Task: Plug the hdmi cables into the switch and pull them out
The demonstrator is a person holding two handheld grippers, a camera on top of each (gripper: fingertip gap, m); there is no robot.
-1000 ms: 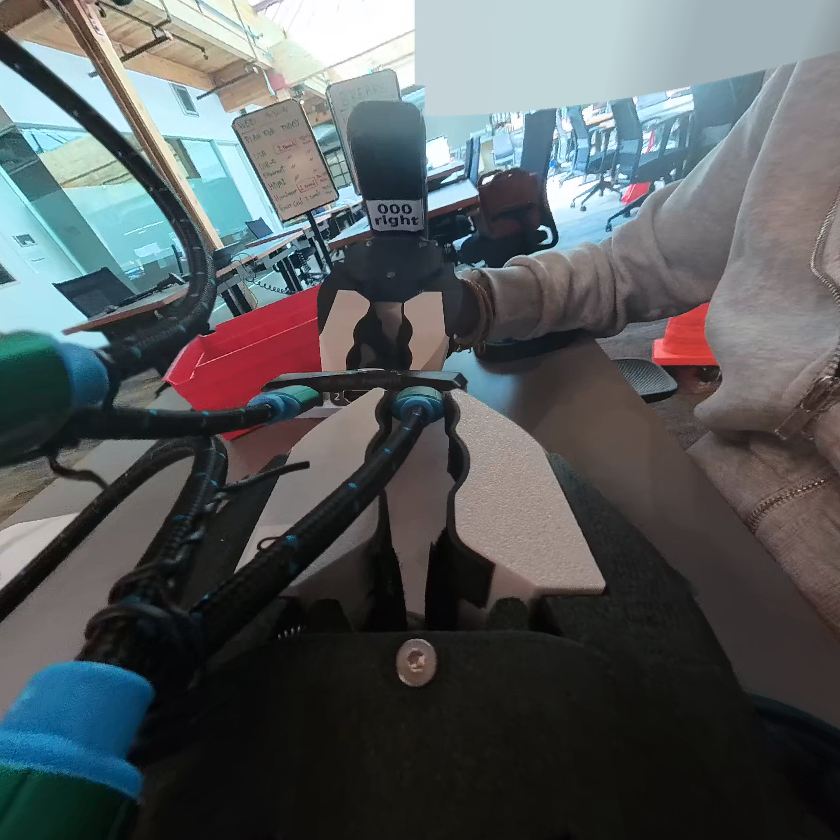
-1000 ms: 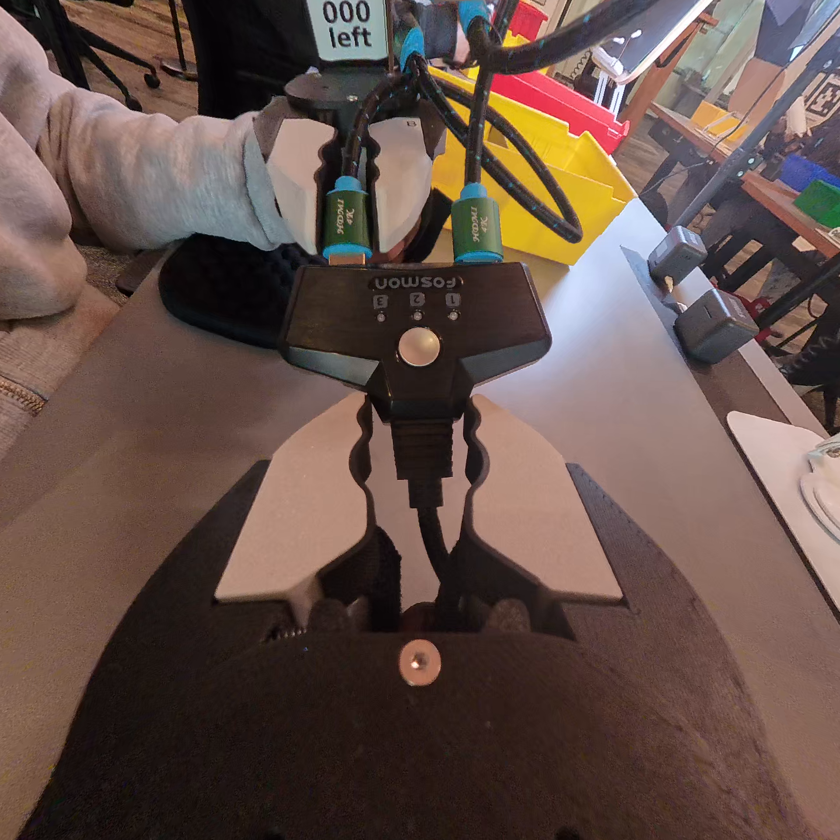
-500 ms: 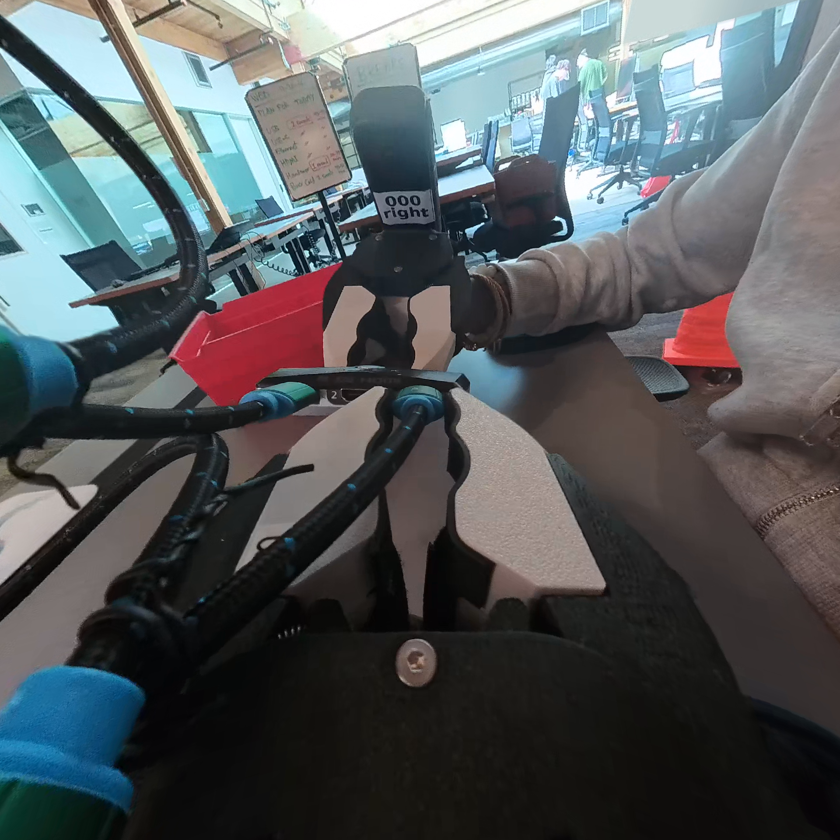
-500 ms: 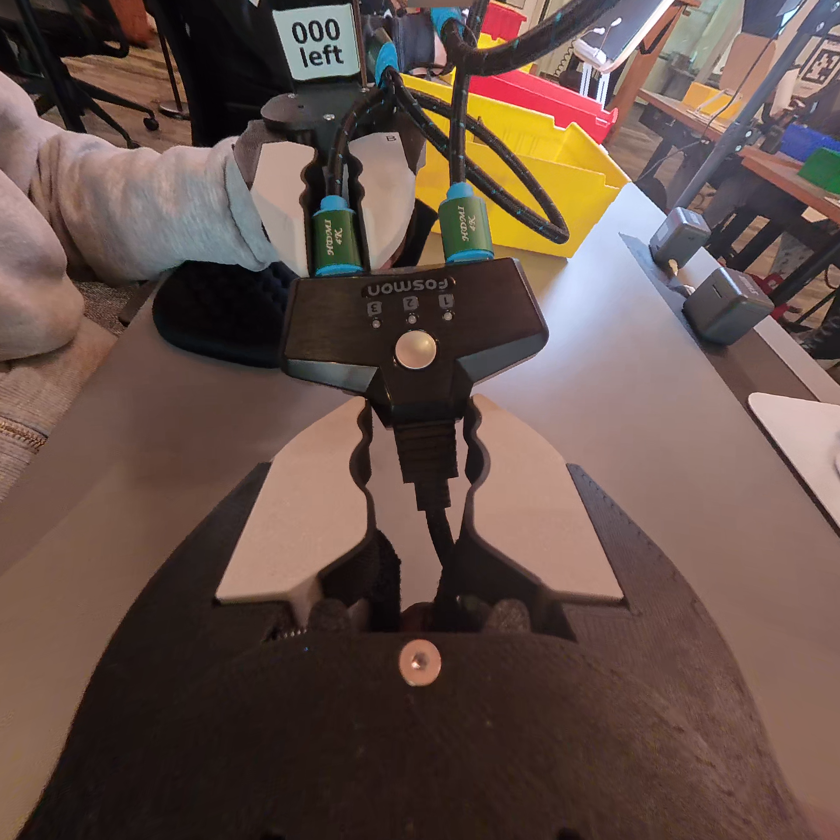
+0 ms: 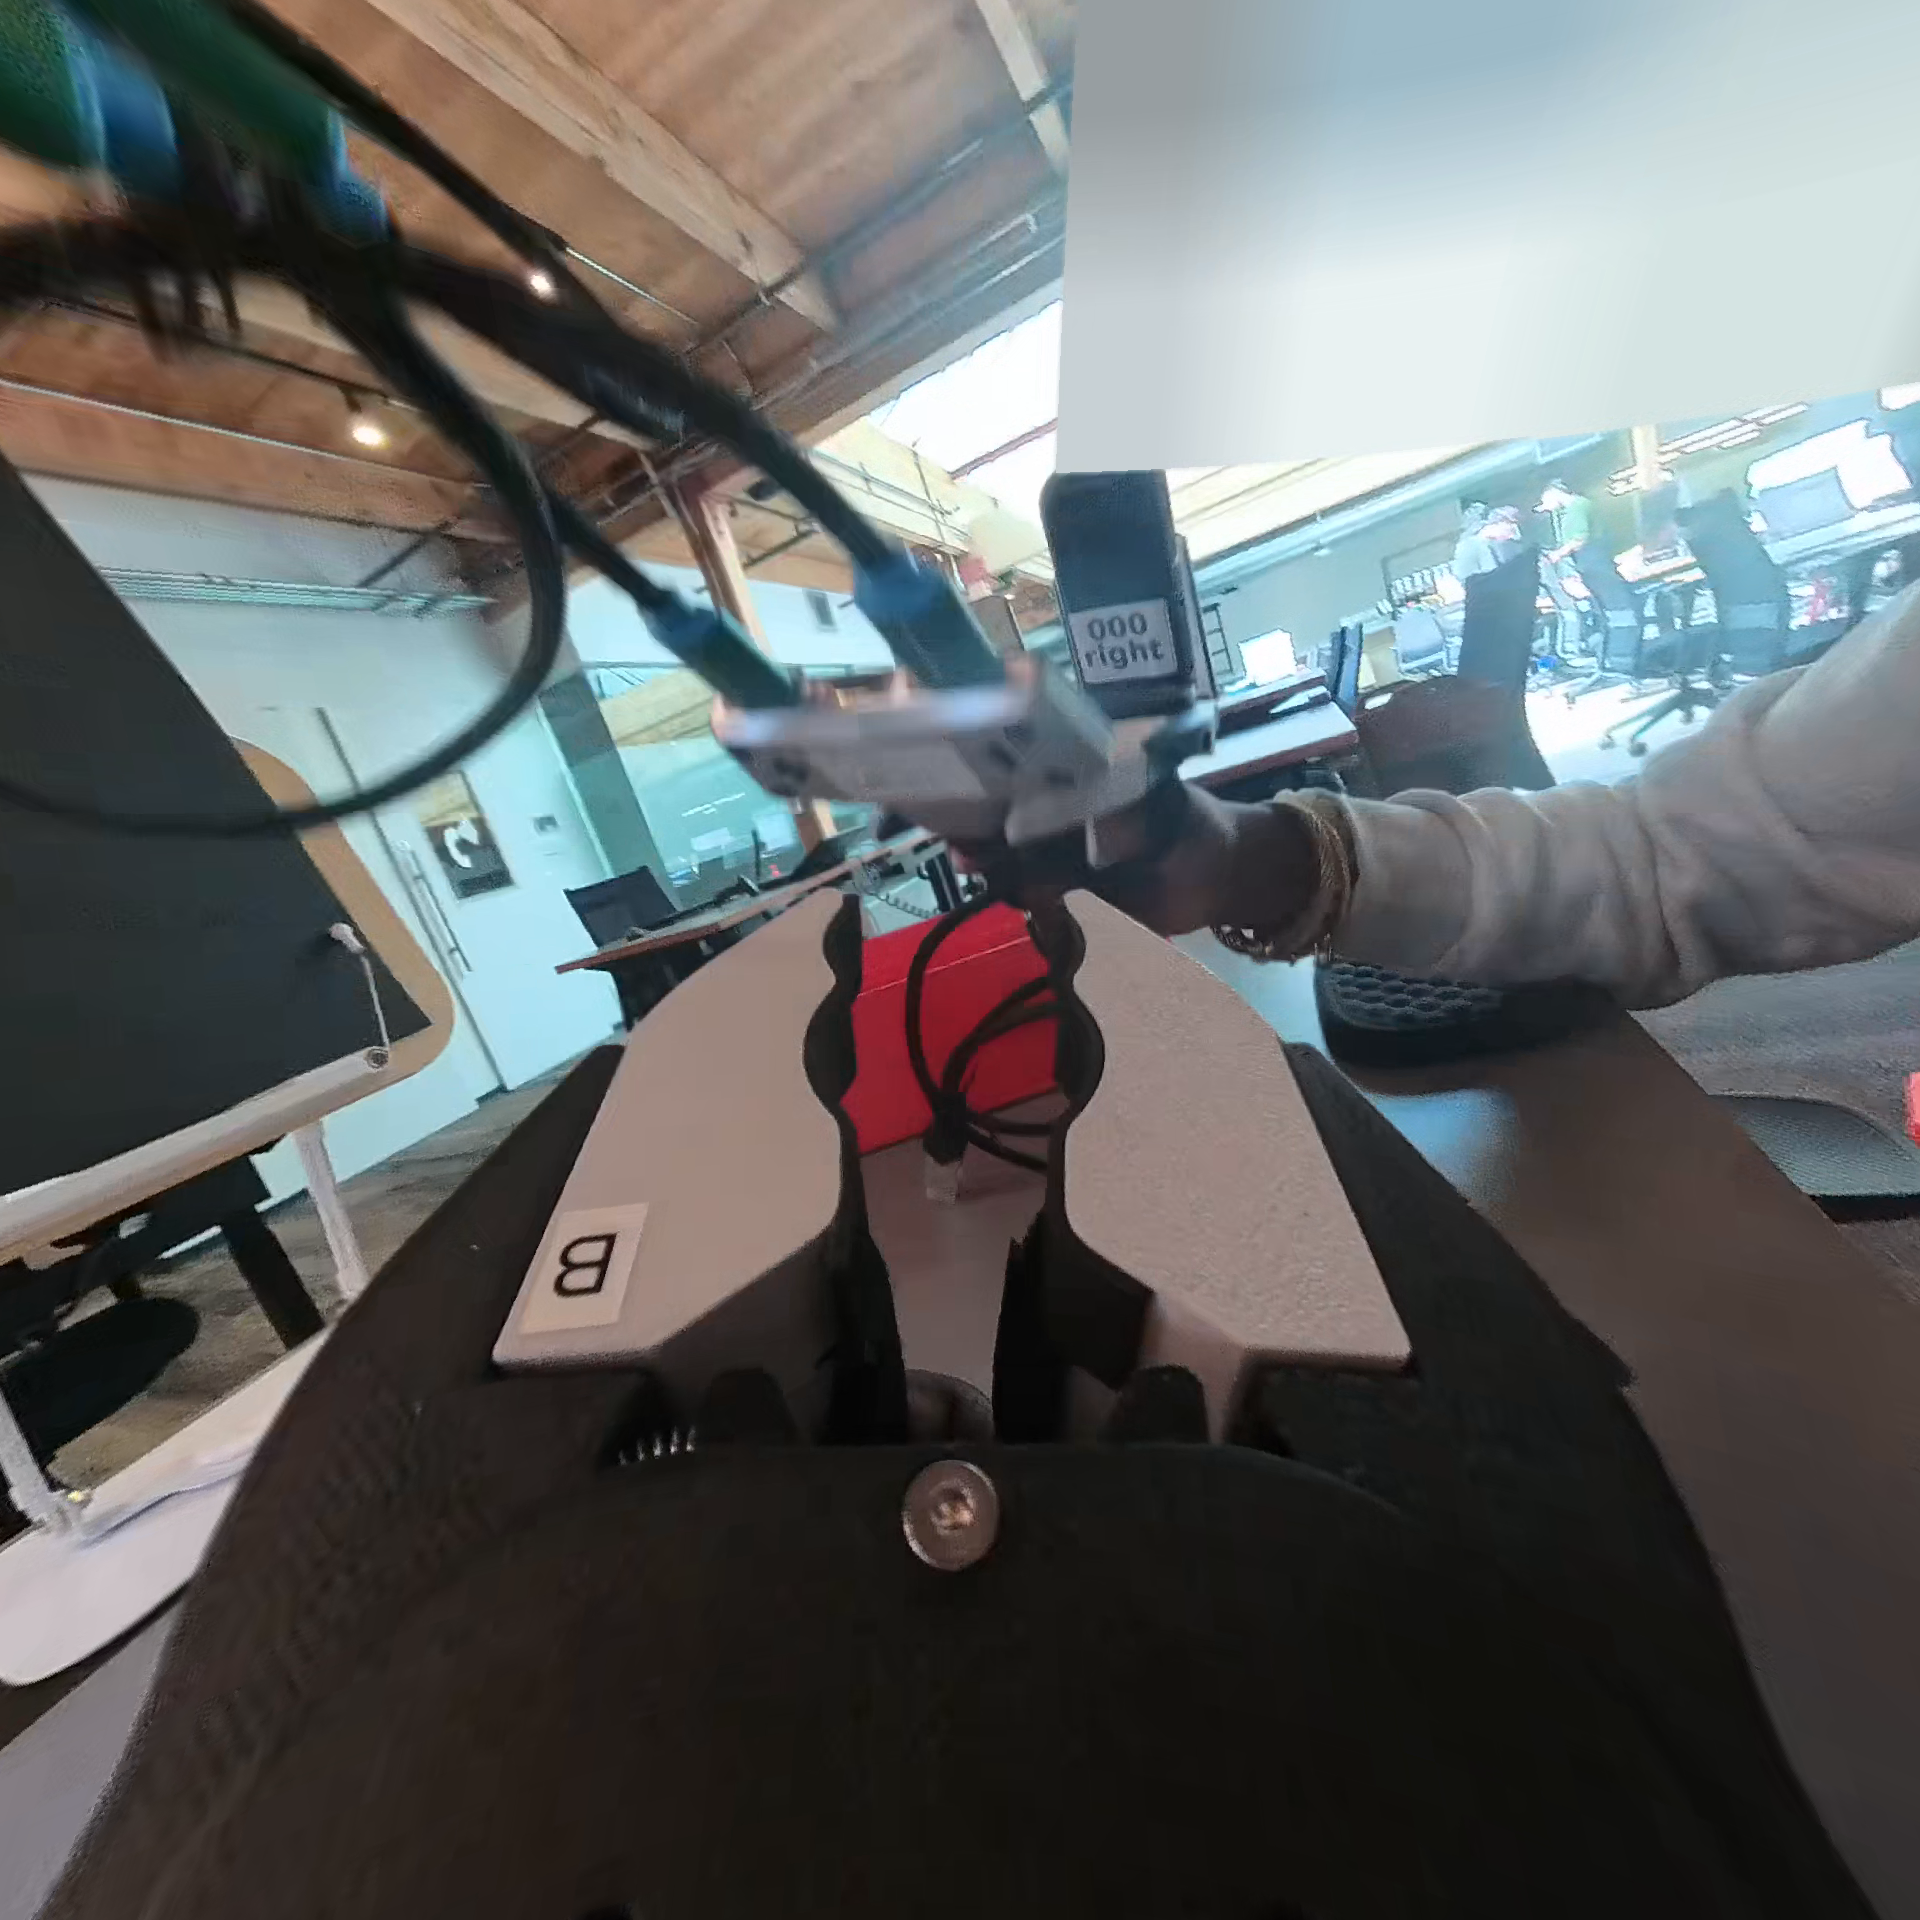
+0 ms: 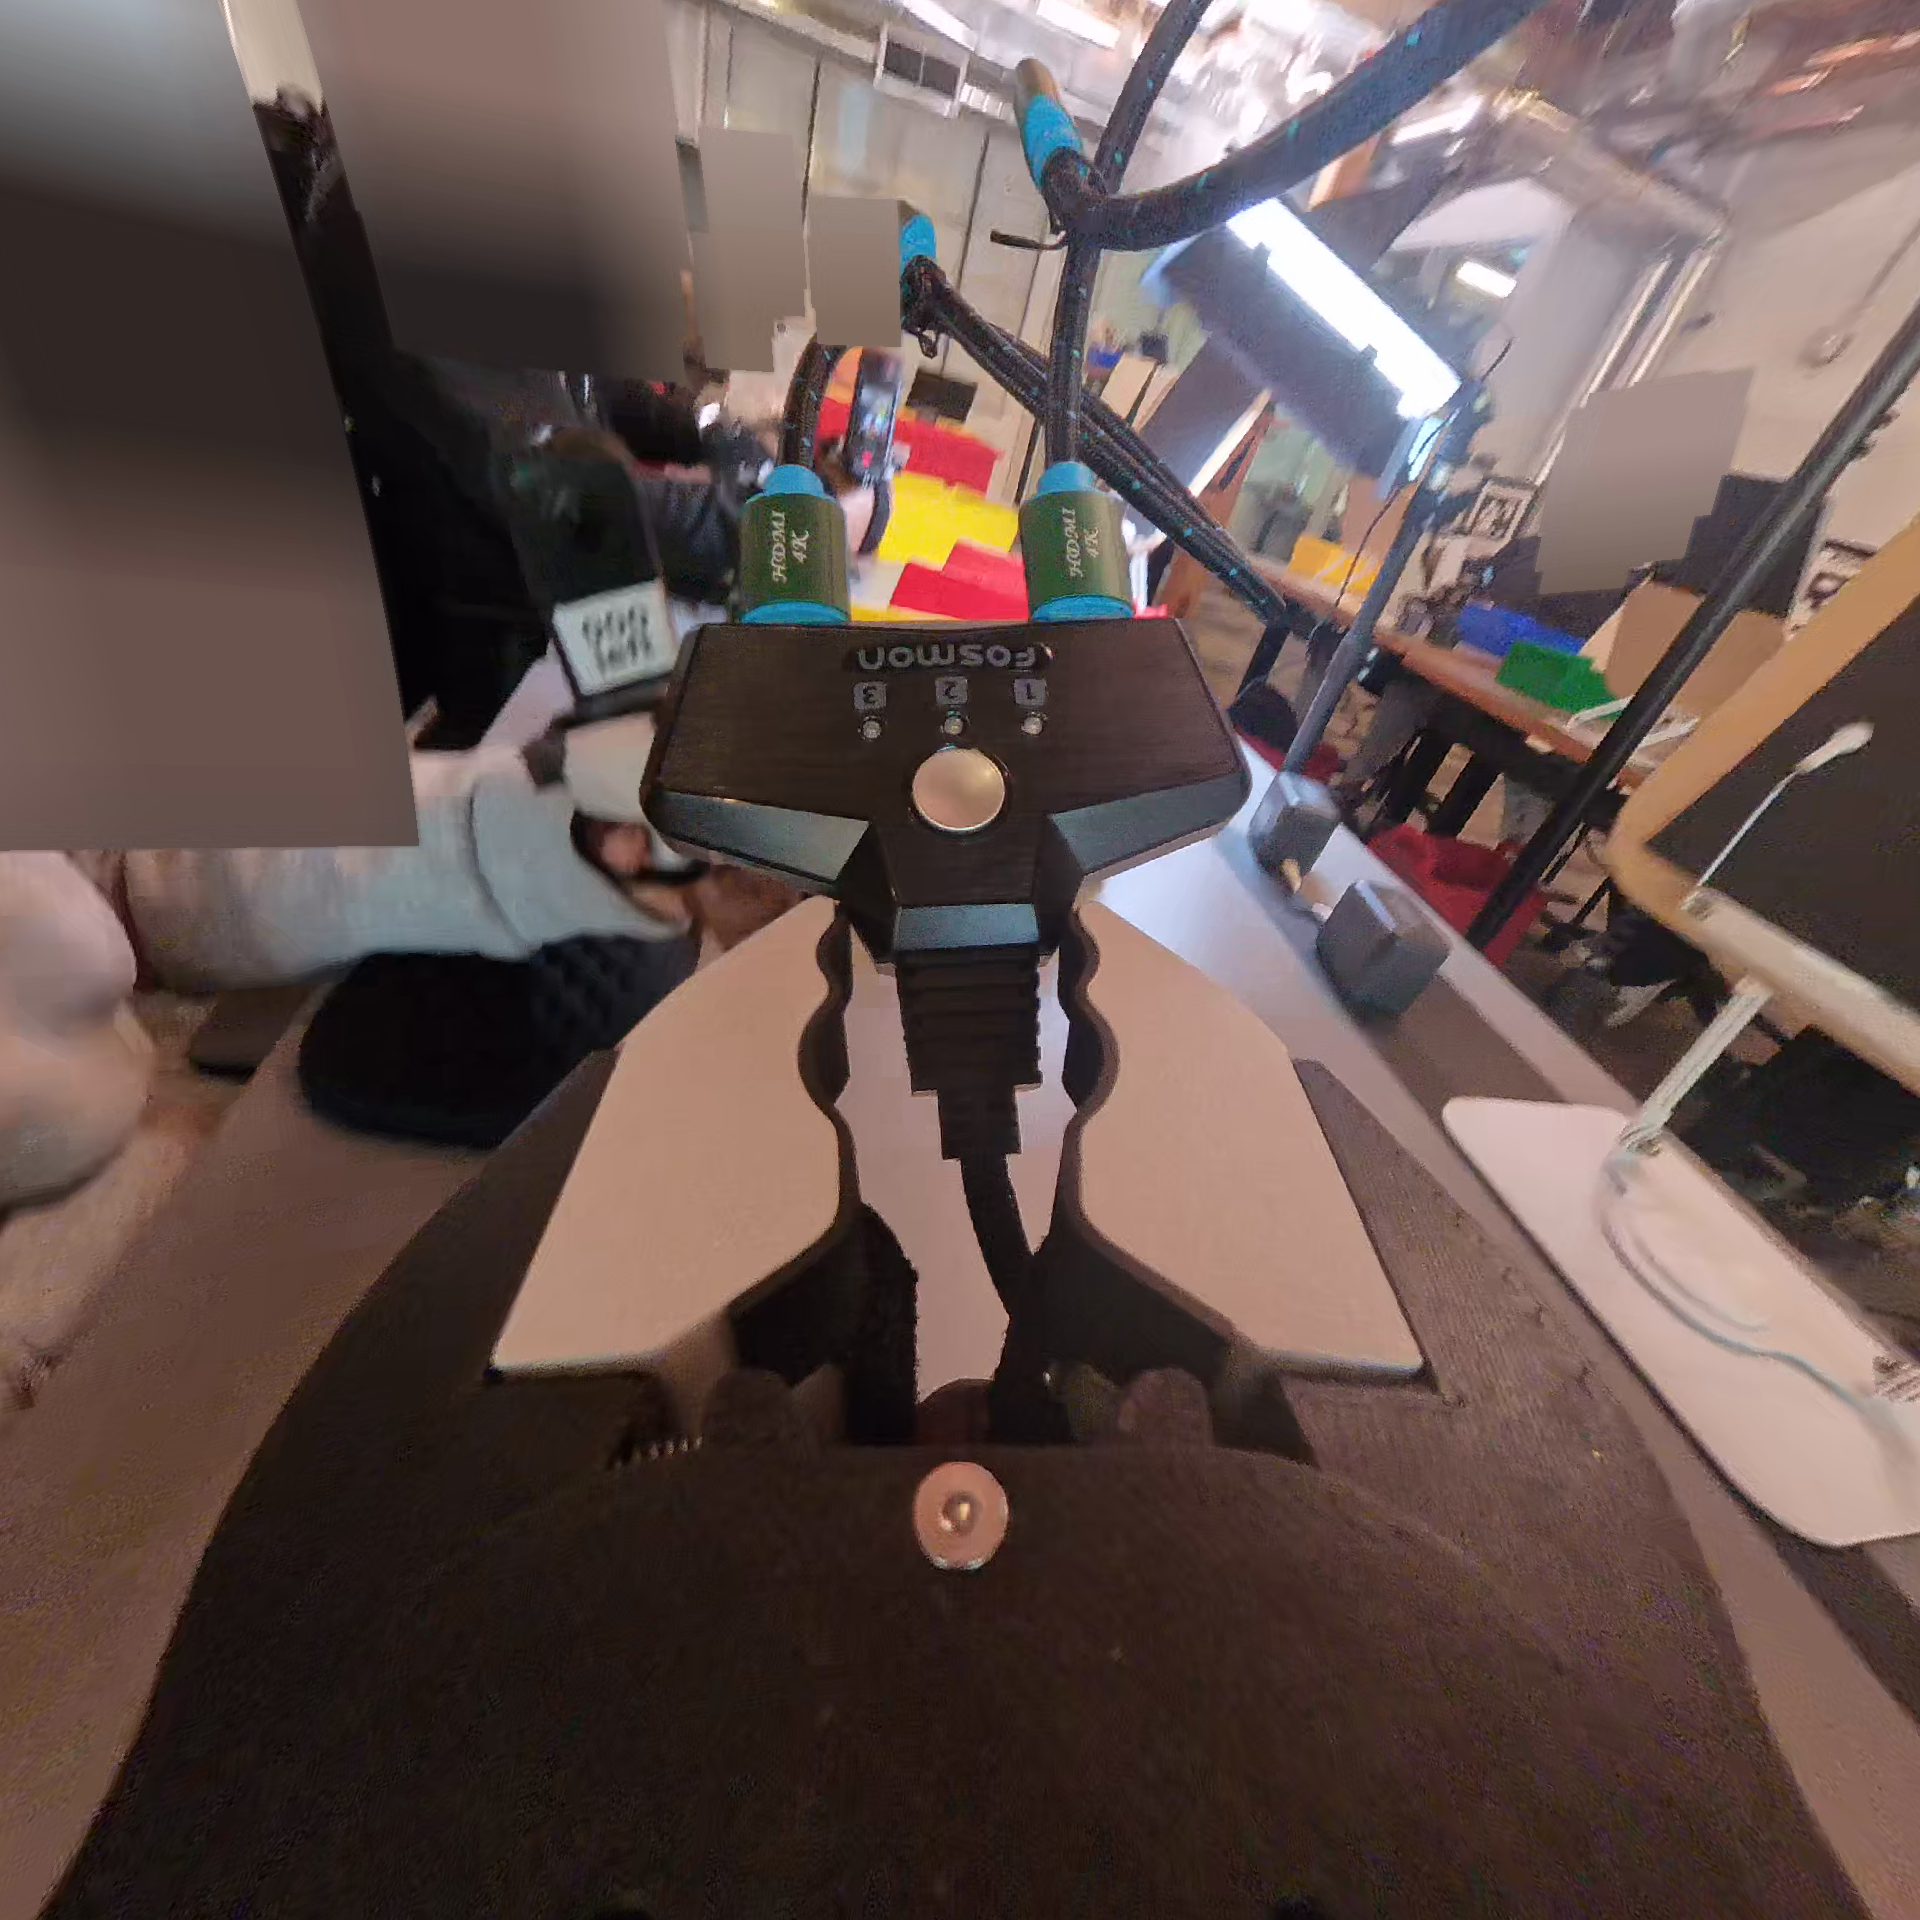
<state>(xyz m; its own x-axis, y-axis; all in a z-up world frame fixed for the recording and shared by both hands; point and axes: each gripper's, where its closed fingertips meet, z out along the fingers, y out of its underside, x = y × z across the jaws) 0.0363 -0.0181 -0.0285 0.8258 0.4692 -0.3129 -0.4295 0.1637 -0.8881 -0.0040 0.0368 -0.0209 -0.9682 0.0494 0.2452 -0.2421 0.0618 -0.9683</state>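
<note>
The left gripper [image 5: 951, 1039] now has nothing between its fingers [image 5: 707, 1143]: they stand apart, and through the gap only the red bin [image 5: 935, 1029] and a thin black cord [image 5: 971, 1049] on the counter [image 5: 1558, 1122] show. Half a second ago these fingers were closed on a green-and-blue plug at the switch; that plug has been let go and left seated, so the second cable reads as plugged in and the left gripper has backed off below the switch.

The right gripper [image 6: 961, 1029] is still clamped on the ribbed tail [image 6: 971, 1023] of the black switch [image 6: 951, 748], its fingers [image 6: 707, 1143] pinching it from both sides. It has lifted the switch off the counter, tilted upward. Two HDMI plugs [image 6: 795, 556] stand side by side in the far edge of the switch, and their braided cables [image 6: 1081, 343] rise and loop overhead.

From the left wrist view, the switch [image 5: 904, 743] hangs above and just beyond the left fingertips, not touching them. Pulling out likely comes next.
</note>
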